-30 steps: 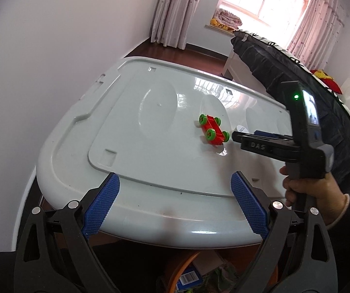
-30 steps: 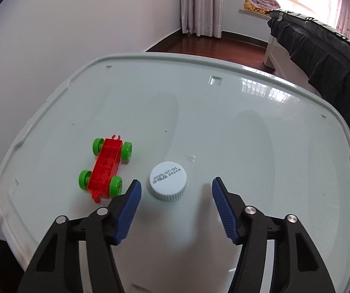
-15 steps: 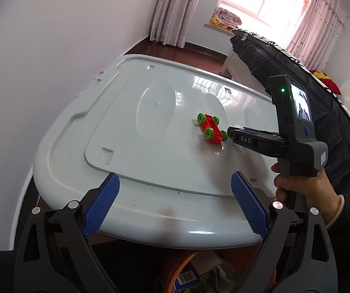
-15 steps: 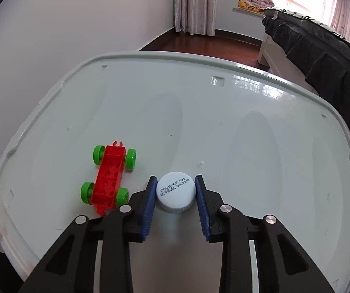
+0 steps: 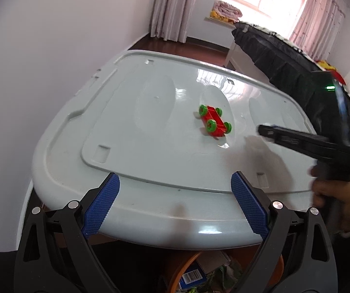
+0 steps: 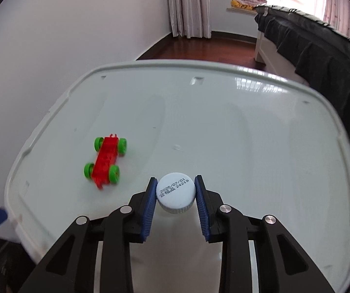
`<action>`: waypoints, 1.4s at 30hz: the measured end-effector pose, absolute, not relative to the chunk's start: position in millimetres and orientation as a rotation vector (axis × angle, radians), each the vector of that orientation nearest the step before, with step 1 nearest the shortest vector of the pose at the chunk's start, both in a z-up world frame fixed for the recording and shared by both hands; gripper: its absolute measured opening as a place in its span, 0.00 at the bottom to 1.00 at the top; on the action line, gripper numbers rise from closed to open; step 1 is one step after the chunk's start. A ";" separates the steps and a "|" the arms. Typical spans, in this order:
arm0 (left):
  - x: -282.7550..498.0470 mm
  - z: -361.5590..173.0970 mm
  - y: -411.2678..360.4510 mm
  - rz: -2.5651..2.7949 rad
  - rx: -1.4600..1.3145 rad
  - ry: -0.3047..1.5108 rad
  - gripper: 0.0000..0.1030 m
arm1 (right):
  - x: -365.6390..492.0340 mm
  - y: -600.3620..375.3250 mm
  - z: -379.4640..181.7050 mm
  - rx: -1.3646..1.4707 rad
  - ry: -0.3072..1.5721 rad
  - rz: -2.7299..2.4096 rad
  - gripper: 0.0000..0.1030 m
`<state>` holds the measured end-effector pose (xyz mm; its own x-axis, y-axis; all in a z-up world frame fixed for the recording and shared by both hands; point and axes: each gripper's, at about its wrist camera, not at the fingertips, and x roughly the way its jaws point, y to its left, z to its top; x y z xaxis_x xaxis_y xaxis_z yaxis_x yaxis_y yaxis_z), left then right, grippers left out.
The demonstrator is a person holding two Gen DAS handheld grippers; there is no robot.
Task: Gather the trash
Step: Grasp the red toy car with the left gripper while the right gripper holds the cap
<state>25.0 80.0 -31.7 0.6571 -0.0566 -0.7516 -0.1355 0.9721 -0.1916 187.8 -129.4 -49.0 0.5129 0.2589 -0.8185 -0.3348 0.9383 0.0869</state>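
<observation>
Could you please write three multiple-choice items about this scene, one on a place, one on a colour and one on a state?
1. Where is the toy car relative to the bottle cap?
A. Left
B. Right
C. On top

2. What colour are the car's wheels?
A. Blue
B. Green
C. Yellow

3. What state is the left gripper in?
A. Shut on the cap
B. Shut on the car
C. Open

Answers: 1 A, the right wrist view shows it left of the cap; 2 B, all four are green; 3 C, its fingers stand wide apart, while the right gripper grips the cap.

1 white bottle cap, 1 red toy car with 4 green wheels, 1 grey lid, 2 tools
</observation>
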 end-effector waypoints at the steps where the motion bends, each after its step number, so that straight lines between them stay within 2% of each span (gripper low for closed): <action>1: 28.4 -31.7 76.3 0.045 -0.226 0.860 0.87 | 182.1 -138.5 -43.3 -0.089 0.960 0.356 0.30; 7: 58.8 -30.8 44.7 0.029 -0.161 0.871 0.87 | 143.0 -193.4 -16.7 -0.003 0.927 0.343 0.30; 14: 105.1 -33.2 9.3 0.064 -0.073 0.880 0.87 | 103.4 -226.8 -23.3 0.069 0.910 0.313 0.30; 24: 155.8 -50.3 -10.0 0.136 -0.014 0.937 0.87 | 105.6 -240.4 -35.0 0.132 0.909 0.320 0.30; 34: 168.3 -76.1 1.9 0.140 -0.038 0.981 0.86 | 102.4 -254.8 -35.7 0.191 0.910 0.326 0.30; 36: 169.4 -77.0 8.2 0.120 -0.089 0.988 0.83 | 102.6 -254.8 -35.9 0.197 0.913 0.328 0.30; 39: 166.9 -76.2 7.6 0.126 -0.069 0.980 0.69 | 102.4 -254.2 -35.1 0.208 0.915 0.335 0.30; 41: 165.3 -75.9 5.5 0.119 -0.049 0.976 0.55 | 103.4 -253.7 -34.2 0.208 0.912 0.339 0.30; 42: 165.6 -75.7 4.5 0.116 -0.036 0.974 0.51 | 102.7 -253.0 -33.4 0.208 0.910 0.341 0.30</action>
